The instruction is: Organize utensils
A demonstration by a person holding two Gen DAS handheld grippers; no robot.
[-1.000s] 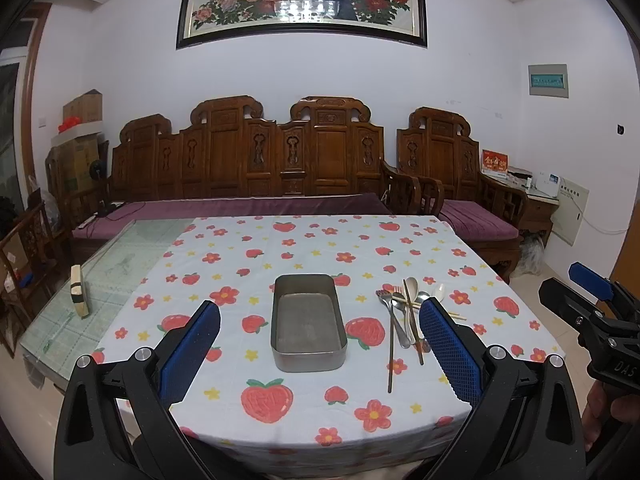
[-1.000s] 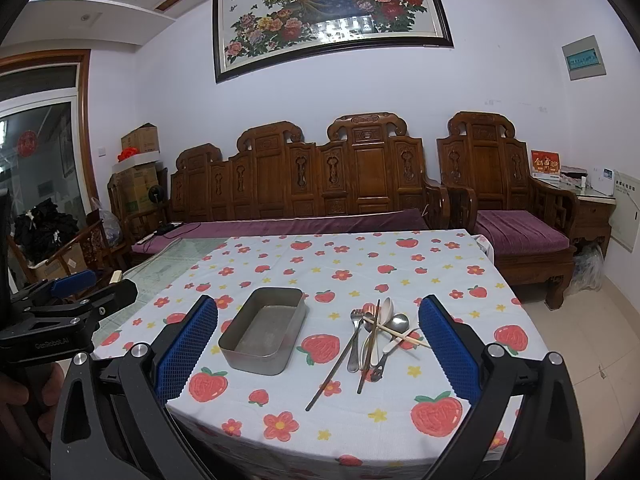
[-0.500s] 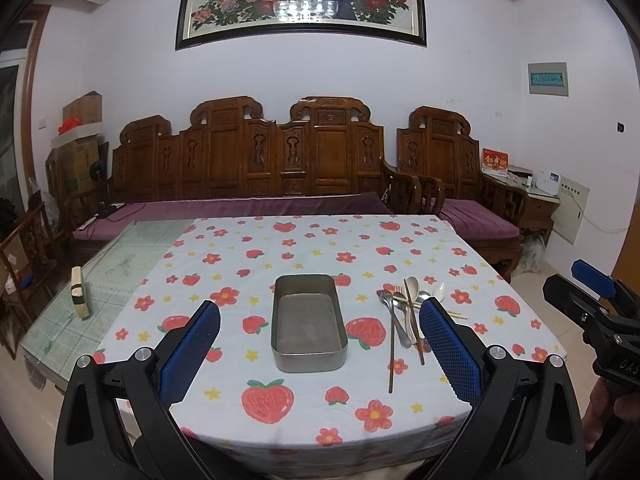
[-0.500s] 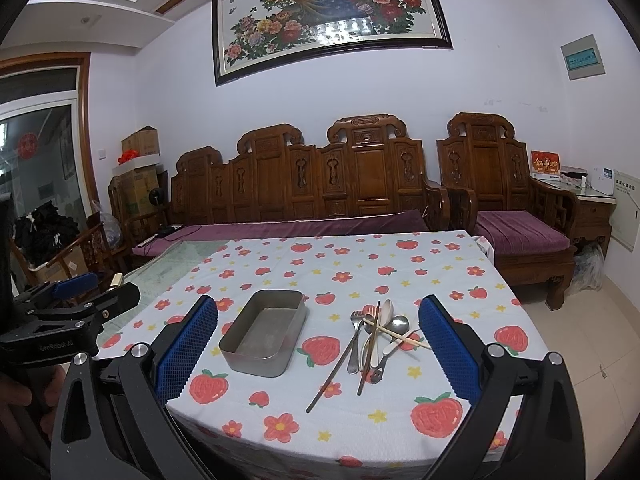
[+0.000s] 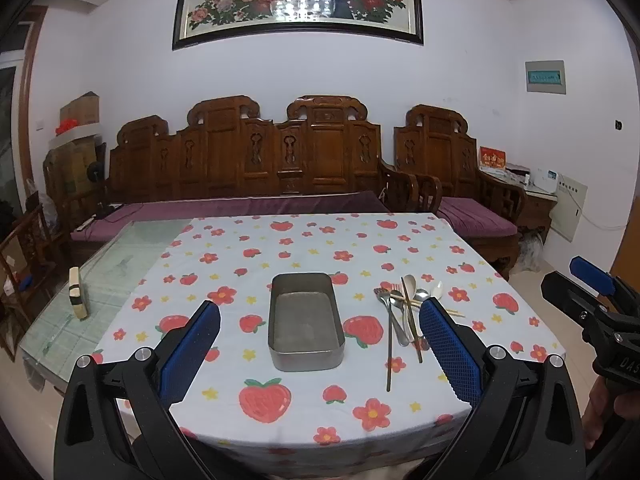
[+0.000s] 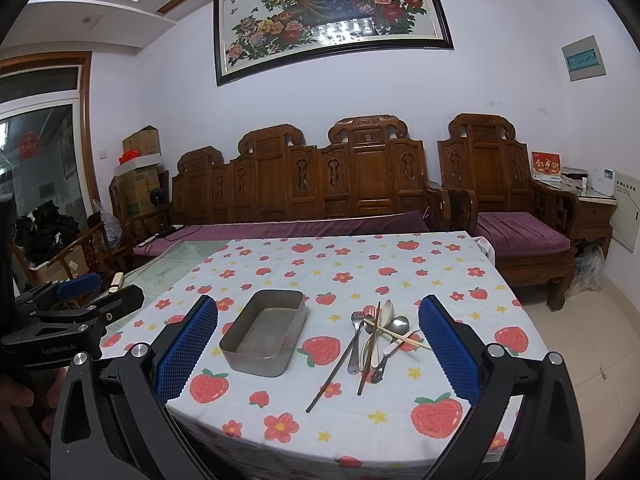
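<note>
Low in both wrist frames, you are holding the left gripper (image 5: 320, 344) and right gripper (image 6: 318, 342) wide open, gripping nothing. Utensils (image 6: 374, 336) are lying heaped at centre-right, beside the tin (image 6: 264, 332) on the tablecloth (image 6: 400, 268).

Tablecloth (image 5: 304, 248): white, printed with red strawberries, red flowers and small yellow stars.
Metal tin (image 5: 305, 320): dull grey.
Utensil pile (image 6: 376, 336): silver spoons and forks, dark brown and pale wooden chopsticks.
Left gripper (image 5: 318, 346) and right gripper (image 6: 318, 344): black frames, blue textured pads.
Bench (image 6: 304, 184): dark reddish-brown carved wood, purple cushion.
Wall painting (image 6: 332, 16): black frame, multicoloured flowers, blue peacock.
</note>
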